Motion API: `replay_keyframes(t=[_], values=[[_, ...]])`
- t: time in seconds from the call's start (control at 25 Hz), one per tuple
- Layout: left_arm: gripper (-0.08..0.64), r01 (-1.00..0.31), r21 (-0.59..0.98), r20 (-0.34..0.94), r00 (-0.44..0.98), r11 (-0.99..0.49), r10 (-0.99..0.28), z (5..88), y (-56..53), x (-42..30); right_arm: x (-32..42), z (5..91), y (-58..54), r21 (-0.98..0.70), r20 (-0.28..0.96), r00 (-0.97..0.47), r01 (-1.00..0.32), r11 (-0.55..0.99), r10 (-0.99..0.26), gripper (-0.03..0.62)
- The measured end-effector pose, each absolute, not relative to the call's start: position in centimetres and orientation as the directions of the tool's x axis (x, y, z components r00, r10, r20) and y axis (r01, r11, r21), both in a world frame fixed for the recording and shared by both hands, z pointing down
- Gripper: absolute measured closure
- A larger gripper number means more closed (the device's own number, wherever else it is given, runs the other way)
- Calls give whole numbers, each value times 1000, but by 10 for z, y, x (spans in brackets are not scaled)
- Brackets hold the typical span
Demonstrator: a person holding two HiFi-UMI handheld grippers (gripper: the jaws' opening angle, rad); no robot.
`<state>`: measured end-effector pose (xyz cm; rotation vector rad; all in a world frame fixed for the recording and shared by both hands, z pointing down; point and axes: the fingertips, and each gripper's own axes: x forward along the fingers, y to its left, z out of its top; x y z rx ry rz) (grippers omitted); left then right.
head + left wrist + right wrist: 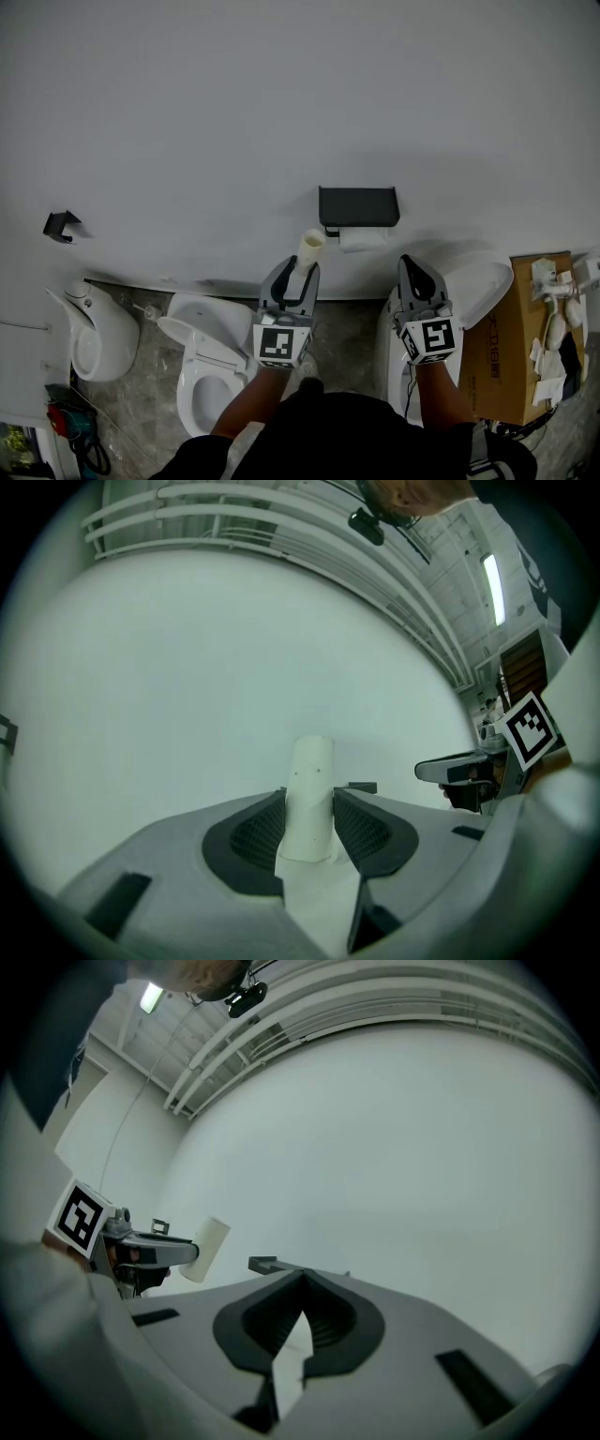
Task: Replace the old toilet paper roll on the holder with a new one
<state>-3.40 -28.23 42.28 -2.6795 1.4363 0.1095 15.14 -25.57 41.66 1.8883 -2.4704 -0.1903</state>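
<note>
Looking down from the head view, two hand-held claws point toward a plain white wall (281, 94). The left claw (298, 274) is grasping a pale cardboard tube (310, 247), the bare core of a toilet paper roll. The left gripper view shows the tube standing upright between the two pads, both pressing on its sides, with its top end sticking out past the tips. The right claw (419, 274) is clenched with nothing in it; the right gripper view shows its tips meeting. The two claws sit side by side, apart from each other.

On the wall beyond and between them is a black toilet paper holder (358, 206), with a white roll (362, 239) hanging just under it. The tube appears just left of the holder, near its lower corner; whether they touch cannot be told.

A white toilet (202, 361) stands on the floor at lower left. A brown cardboard box (525, 328) sits at the right.
</note>
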Motion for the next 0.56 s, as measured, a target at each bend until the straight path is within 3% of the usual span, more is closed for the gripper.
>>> replay_keyframes(t=[0.56], values=[[399, -833, -51, -116, 552, -550, -826, 420, -282, -38, 146, 420, -255, 129, -34, -273, -955, 266, -962, 591]])
